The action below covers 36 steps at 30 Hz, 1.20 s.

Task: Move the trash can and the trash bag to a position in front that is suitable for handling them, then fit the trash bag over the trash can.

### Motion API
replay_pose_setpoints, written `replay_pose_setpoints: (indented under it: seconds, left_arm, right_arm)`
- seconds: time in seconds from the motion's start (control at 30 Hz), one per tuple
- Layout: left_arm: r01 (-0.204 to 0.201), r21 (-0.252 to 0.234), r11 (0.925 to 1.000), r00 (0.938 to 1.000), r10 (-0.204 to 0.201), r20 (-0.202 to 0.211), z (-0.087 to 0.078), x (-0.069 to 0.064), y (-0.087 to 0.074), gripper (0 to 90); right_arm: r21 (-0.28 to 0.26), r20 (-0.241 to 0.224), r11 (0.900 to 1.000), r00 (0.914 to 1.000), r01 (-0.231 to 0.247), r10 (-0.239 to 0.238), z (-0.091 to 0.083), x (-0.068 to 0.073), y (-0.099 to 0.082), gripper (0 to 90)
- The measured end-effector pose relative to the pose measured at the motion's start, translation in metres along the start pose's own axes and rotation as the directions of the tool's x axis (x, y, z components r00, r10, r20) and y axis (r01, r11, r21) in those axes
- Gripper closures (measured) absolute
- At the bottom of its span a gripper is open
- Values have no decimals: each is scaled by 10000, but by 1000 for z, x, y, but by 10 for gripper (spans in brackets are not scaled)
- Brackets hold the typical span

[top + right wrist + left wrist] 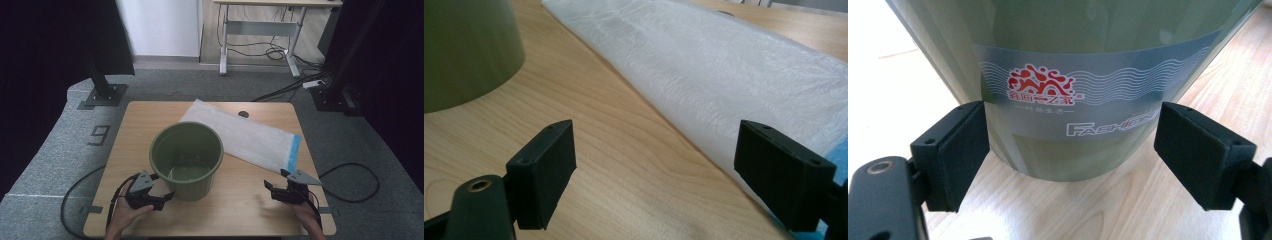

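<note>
One round green plastic bucket [186,159], upright, mouth up, mid-bench [150,115]. One flat white plastic bag [245,135] behind it, long axis diagonal toward the right edge. Left gripper [159,199]: fingers [955,155] wide apart, flanking the bucket's base, nothing held. Right gripper [274,188]: fingers spread, empty, over bare wood right of the bucket.

The bucket [1088,60] is showing glossy, smooth green plastic. The worktop [614,150] is presenting matt wood grain. The bag [724,70] is appearing as thin, crinkled translucent plastic film.
</note>
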<state>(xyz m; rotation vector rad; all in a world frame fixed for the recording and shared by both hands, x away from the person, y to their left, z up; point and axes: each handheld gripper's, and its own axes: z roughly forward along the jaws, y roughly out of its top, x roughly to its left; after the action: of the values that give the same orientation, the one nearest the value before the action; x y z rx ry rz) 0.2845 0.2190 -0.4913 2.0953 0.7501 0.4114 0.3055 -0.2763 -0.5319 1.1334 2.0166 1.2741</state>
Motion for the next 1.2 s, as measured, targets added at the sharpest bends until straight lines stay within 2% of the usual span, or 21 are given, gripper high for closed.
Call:
replay_pose_setpoints:
  seconds: [0.2, 0.23, 0.33, 0.4, 0.47, 0.5, 0.57, 0.7, 0.87, 0.9, 1.07, 1.17, 1.2]
  left_arm:
    - [-256, 222, 9994, 9995, 252, 197, 24, -6, 17, 146]
    - [-256, 222, 9994, 9995, 252, 197, 24, -6, 17, 146]
    - [-332, 310, 9990, 9986, 318, 420, 35, -8, 24, 146]
    - [-531, 389, 9978, 9972, 510, 548, 46, -12, 31, 147]
    - [-612, 539, 9967, 9973, 588, 448, 50, -13, 33, 147]
    - [-656, 721, 9952, 9978, 644, 180, 55, -15, 35, 147]
    - [-688, 812, 9943, 9976, 683, 90, 59, -16, 36, 141]
    - [-611, 757, 9953, 9981, 618, -71, 55, -16, 35, 145]
    - [-221, 566, 9982, 9994, 234, -239, 40, -14, 23, 144]
    - [-197, 646, 9977, 9988, 226, -441, 34, -14, 18, 144]
    - [120, 618, 9980, 9980, -81, -628, 25, -9, 9, 143]
    - [150, 793, 9967, 9964, -83, -848, 23, -6, 5, 143]
    - [174, 836, 9963, 9954, -93, -958, 22, -6, 4, 142]
  right_arm:
    - [-43, 21, 10000, 10000, -46, 46, -8, 2, -4, 166]
    - [-43, 21, 10000, 10000, -46, 46, -8, 2, -4, 166]
    - [10, 101, 10000, 9999, -63, 63, -10, 2, -5, 166]
    - [-30, 200, 9999, 9997, -159, 159, -13, 1, -6, 166]
    - [-41, 234, 9998, 9995, -186, 187, -13, 2, -6, 166]
    - [-38, 257, 9998, 9995, -199, 200, -14, 2, -6, 167]
    - [29, 255, 9999, 9996, -158, 157, -14, 3, -7, 167]
    - [217, 241, 9997, 9997, 70, -75, -12, 6, -9, 167]
    - [311, 248, 9992, 9993, 258, -265, -9, 9, -9, 168]
    - [356, 247, 9989, 9992, 298, -307, -6, 10, -9, 169]
    - [421, 296, 9982, 9986, 421, -433, 0, 10, -6, 170]
    - [469, 386, 9975, 9978, 527, -546, 6, 10, -3, 176]
    - [573, 483, 9969, 9973, 532, -560, 12, 9, 0, 188]
